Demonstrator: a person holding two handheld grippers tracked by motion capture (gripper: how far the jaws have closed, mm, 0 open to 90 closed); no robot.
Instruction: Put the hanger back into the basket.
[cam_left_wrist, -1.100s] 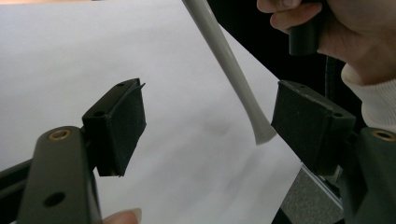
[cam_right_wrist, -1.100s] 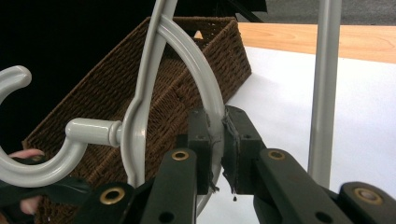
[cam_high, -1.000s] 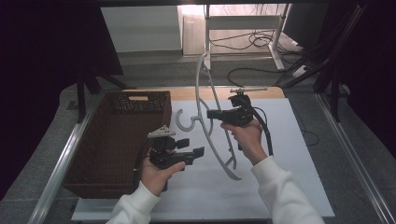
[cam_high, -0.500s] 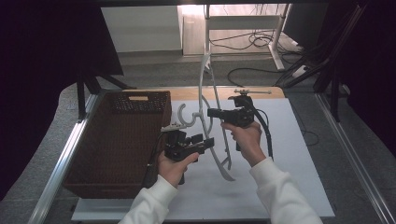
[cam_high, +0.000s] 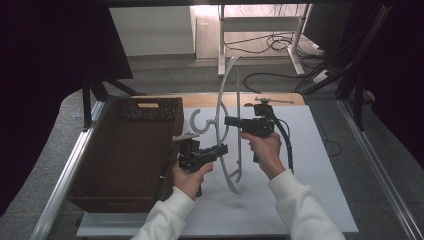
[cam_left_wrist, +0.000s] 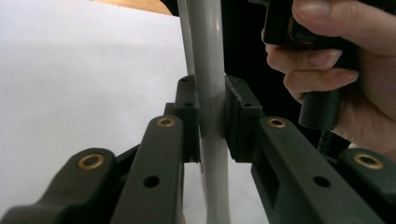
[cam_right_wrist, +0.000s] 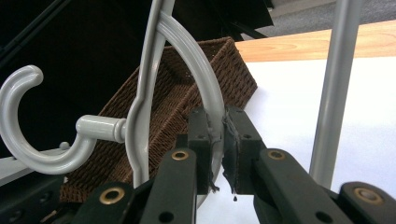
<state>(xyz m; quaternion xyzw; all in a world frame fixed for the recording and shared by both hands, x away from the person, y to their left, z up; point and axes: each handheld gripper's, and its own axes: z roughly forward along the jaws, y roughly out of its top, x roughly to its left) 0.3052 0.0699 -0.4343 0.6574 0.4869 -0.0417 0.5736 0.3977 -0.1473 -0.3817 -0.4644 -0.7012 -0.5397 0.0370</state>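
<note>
A grey plastic hanger (cam_high: 231, 90) stands nearly upright over the white mat (cam_high: 320, 165), its hook (cam_high: 200, 122) pointing left toward the basket. My right gripper (cam_high: 227, 120) is shut on the hanger's curved arm (cam_right_wrist: 196, 51) close to the neck, the pads pressing it in the right gripper view. My left gripper (cam_high: 223, 148) sits lower, and its jaws have just been closing. In the left gripper view both pads clamp the hanger's bar (cam_left_wrist: 208, 56) at my left gripper (cam_left_wrist: 212, 116). My right gripper (cam_right_wrist: 217, 135) holds steady.
A brown wicker basket (cam_high: 125, 150) sits on the left part of the table, its corner (cam_right_wrist: 187, 93) behind the hanger. The person's right hand (cam_left_wrist: 327, 70) is close beside the left jaws. A wooden table edge (cam_high: 280, 99) and cables (cam_high: 280, 45) lie behind.
The left gripper moved right from beside the basket to the hanger and closed on its lower arm. The hanger has swung more upright. The right hand barely moved.
</note>
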